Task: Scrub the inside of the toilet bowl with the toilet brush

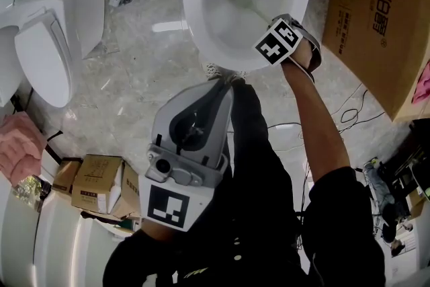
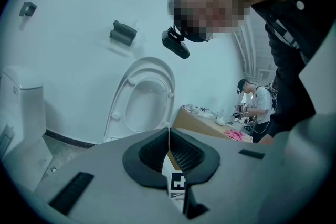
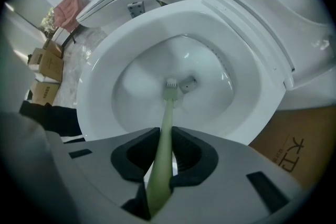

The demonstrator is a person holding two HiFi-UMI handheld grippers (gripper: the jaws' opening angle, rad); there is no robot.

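The white toilet bowl (image 1: 201, 23) stands at the top of the head view, seat and lid raised. My right gripper (image 1: 271, 22) hangs over its near right rim, shut on the pale green toilet brush handle (image 3: 164, 139). The brush head (image 3: 171, 86) is down inside the bowl (image 3: 105, 65), against the wall just beside the drain. My left gripper (image 1: 225, 80) is held close to the person's body, below the bowl's front rim, and it touches nothing. In the left gripper view its pads (image 2: 184, 152) meet with nothing between them.
A second toilet (image 1: 47, 44) stands at the left. A large cardboard box (image 1: 376, 17) lies right of the bowl. Small boxes (image 1: 97, 181) and a pink cloth (image 1: 20, 144) sit at the lower left. Cables (image 1: 349, 111) trail on the marble floor. Another person (image 2: 257, 105) works behind.
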